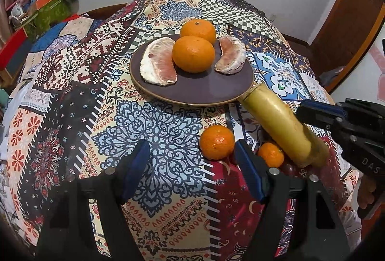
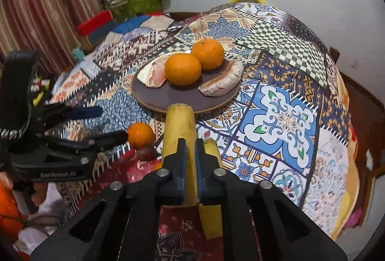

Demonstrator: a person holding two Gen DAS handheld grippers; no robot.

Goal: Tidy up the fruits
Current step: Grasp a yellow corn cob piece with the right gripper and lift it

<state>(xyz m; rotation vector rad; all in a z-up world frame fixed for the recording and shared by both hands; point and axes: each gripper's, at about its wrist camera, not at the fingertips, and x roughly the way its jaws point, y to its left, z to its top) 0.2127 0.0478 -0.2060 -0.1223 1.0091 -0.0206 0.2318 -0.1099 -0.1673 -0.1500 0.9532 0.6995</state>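
Observation:
A brown plate holds two oranges and two peeled pomelo segments. My right gripper is shut on a yellow sugarcane piece, its far end at the plate's near rim. My left gripper is open and empty, just left of a loose orange on the cloth. A smaller orange lies beside it, under the cane.
The table has a patterned patchwork cloth. Boxes and cloth items are piled at the far left. A dark fruit lies near the loose orange. A wooden door stands at the right.

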